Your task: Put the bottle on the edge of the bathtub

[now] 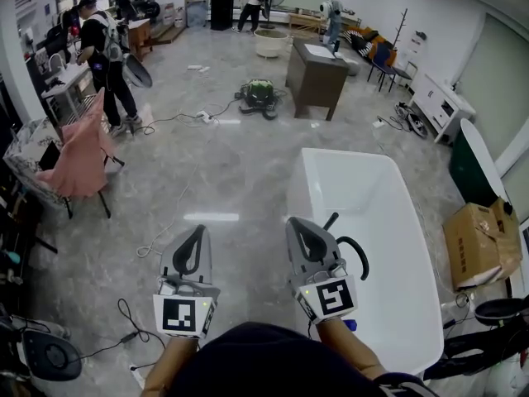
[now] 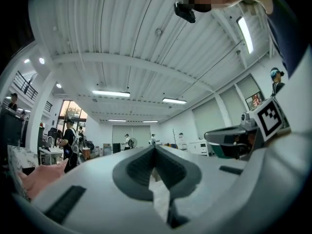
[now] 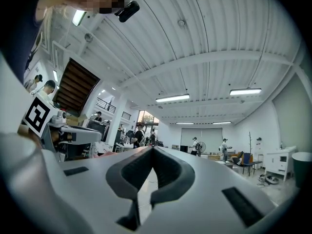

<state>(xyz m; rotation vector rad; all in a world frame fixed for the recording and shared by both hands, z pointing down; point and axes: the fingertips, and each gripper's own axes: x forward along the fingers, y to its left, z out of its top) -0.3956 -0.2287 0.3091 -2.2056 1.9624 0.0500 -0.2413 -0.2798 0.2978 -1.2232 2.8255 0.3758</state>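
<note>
Grey floor ahead, loose cables trailing across. White bathtub at right, black hose fitting inside it, just beyond right tool. Cardboard box past tub. Dark cabinet and pink cloth on chair well off. Left tool beside right one, both level, jaws pressed together, nothing between them. Where bottle is: cannot tell. Small blue bit by right wrist, unclear.

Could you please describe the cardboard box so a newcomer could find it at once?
Find the large white bathtub at the head view's right. On the floor beside its right rim sits the cardboard box, the only brown, open-flapped carton there.
</note>
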